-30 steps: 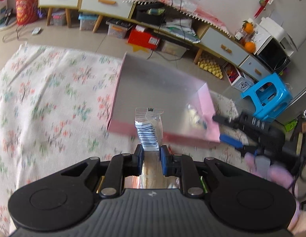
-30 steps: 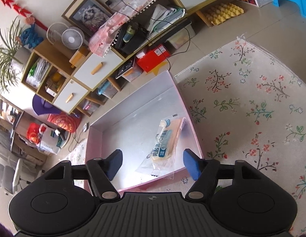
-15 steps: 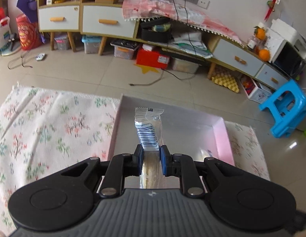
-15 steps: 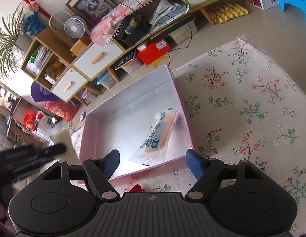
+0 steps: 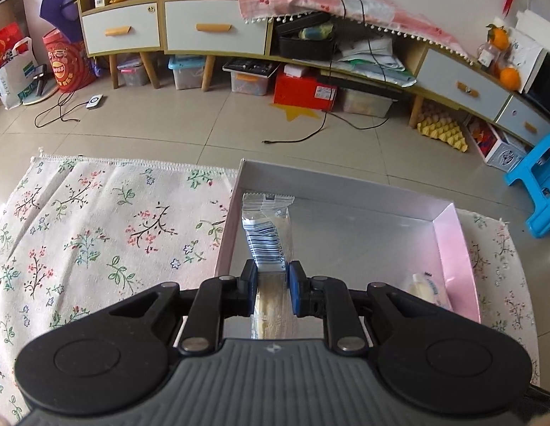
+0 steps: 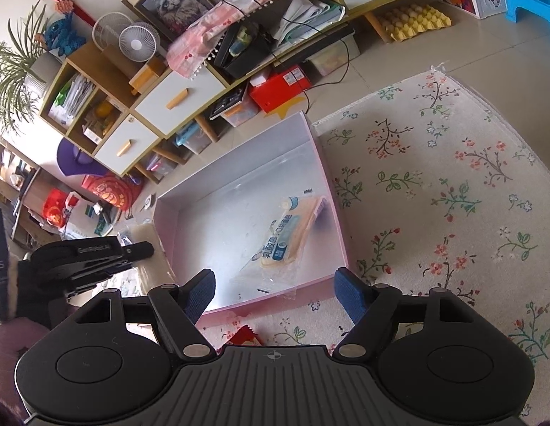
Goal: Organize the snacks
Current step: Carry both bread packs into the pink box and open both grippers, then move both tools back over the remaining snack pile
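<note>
My left gripper (image 5: 272,277) is shut on a clear snack packet (image 5: 266,234) with a barcode, holding it over the left side of the shallow pink box (image 5: 452,248). A second packet (image 5: 425,289) lies by the box's right wall. In the right wrist view that lying packet (image 6: 287,234), yellow with a blue label, rests on the floor of the box (image 6: 239,145). My right gripper (image 6: 275,291) hangs open above the box's near edge with nothing between its fingers. The left gripper (image 6: 140,250) shows at the left, beside the box.
The box sits on a floral cloth (image 5: 97,234) spread over a tiled floor. A red wrapper (image 6: 244,335) lies on the cloth just before the box. Low cabinets (image 5: 211,32) with storage bins line the far wall, and a blue stool (image 5: 537,177) stands at the right.
My left gripper carried the barcode packet from in front of the box to over its left side and came into the right wrist view. The right gripper's jaws widened a little.
</note>
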The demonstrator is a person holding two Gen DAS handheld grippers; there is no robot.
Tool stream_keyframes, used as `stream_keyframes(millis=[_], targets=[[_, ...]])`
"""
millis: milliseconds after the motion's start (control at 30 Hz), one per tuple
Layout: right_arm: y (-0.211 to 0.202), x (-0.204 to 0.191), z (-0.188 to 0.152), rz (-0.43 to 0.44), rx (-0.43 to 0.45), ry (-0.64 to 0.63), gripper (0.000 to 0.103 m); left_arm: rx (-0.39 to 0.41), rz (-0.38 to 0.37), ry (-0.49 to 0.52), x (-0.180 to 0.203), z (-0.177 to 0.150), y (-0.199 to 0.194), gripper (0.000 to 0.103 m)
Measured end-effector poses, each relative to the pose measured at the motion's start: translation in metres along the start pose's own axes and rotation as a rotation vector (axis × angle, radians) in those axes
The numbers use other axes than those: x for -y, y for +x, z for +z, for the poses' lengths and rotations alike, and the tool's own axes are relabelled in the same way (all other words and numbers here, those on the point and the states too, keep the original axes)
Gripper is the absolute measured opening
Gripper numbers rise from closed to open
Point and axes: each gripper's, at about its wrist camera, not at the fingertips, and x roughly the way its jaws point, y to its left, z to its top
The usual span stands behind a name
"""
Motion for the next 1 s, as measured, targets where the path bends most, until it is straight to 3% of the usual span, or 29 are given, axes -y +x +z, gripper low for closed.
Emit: stream_keyframes(millis=[133, 233, 367, 667, 833, 1000], targets=[[-0.001, -0.005, -0.001, -0.002, -0.005, -0.023, 0.075, -0.019, 0.006, 0.007, -0.001, -0.002, -0.002, 0.035], [-0.005, -0.007, -0.001, 0.000, -0.007, -0.043, 0.078, -0.031, 0.003, 0.006, -0.002, -0.004, -0.005, 0.041], [-0.010, -0.010, -0.003, 0.000, -0.003, -0.062, 0.081, -0.030, 0.002, 0.016, -0.006, -0.011, -0.014, 0.060], [-0.028, -0.020, -0.008, -0.023, -0.006, -0.106, 0.083, -0.049, -0.029, 0.049, -0.017, -0.031, -0.039, 0.086], [-0.039, -0.026, -0.016, -0.049, -0.013, -0.124, 0.087, -0.061, -0.043, 0.077, -0.024, -0.046, -0.053, 0.097], [-0.049, -0.030, -0.025, -0.061, -0.019, -0.151, 0.087, -0.081, -0.049, 0.109, -0.030, -0.068, -0.064, 0.100]])
